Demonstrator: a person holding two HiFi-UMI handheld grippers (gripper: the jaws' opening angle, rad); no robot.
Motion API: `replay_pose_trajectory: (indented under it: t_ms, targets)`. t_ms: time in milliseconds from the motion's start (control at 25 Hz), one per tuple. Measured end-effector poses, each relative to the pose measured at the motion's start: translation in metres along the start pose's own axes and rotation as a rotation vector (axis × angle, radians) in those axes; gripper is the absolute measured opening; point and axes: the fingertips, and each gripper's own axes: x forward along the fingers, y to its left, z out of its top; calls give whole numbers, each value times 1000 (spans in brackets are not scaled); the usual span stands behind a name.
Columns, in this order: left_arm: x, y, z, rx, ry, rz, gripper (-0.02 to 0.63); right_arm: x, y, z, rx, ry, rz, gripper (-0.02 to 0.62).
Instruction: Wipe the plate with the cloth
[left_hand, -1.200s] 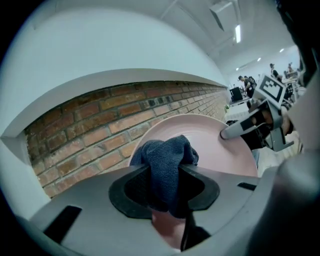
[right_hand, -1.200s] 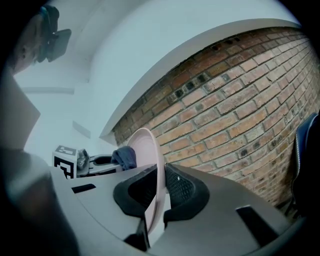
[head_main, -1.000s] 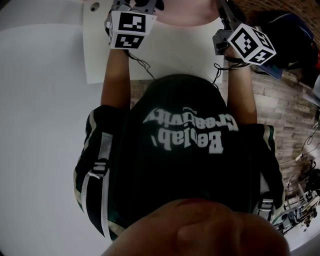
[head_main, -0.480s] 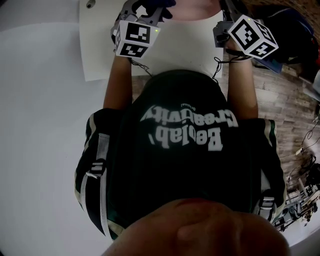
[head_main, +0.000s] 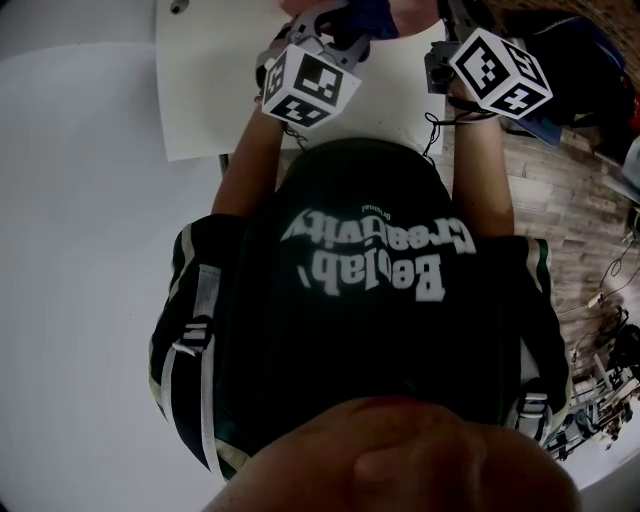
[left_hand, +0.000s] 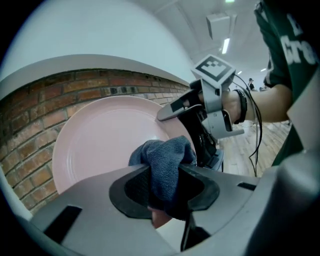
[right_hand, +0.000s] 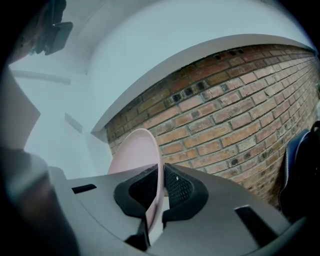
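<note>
Between the jaws of the left gripper (left_hand: 165, 175) a bunched blue cloth (left_hand: 167, 155) is clamped, its free wad poking forward against the face of the pink plate (left_hand: 100, 145), low on the side nearest the other gripper; whether it presses or only brushes I cannot tell. At the plate's rim, the right gripper (right_hand: 161, 192) has its jaws pinched on the edge. They have just been closing a little tighter, and they hold the plate upright on edge in the air, with a brick wall (right_hand: 240, 115) behind the plate. I judge the wiping stroke to be in hand. The next move calls for sweeping the cloth across the plate's face with even pressure while the right grip keeps the plate from twisting. From above, both forearms reach forward from the body over the white tabletop (head_main: 210, 90) below the plate, the left gripper angled inward and slightly down toward the plate, the right roughly level.
</note>
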Motion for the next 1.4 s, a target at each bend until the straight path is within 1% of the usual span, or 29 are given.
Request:
replay_pose_trajectory:
  t_ms: [200,400,520,720,880,1120,1280,1400]
  targets:
    - [12,-10,22,22,-32,-30,127,-1,2,0,-6,3,2,8]
    - [24,-5,48,38,-64,-30,127,0,7,-2,-12,15,16,8]
    - [28,3,65,51,-76,-13,127,1,10,-3,-15,20,23,8]
    - [26,22,80,71,-95,35,127,-1,11,0,-14,8,23,8]
    - [26,38,91,93,-99,77,127,-3,12,-4,-12,18,31,8]
    - [16,72,87,44,-93,145,127,-3,11,-7,4,27,45,8]
    - [1,96,66,1,-63,203,127,-1,11,-6,27,27,52,9]
    - [-8,102,50,-30,-50,226,127,0,9,-4,47,16,49,9]
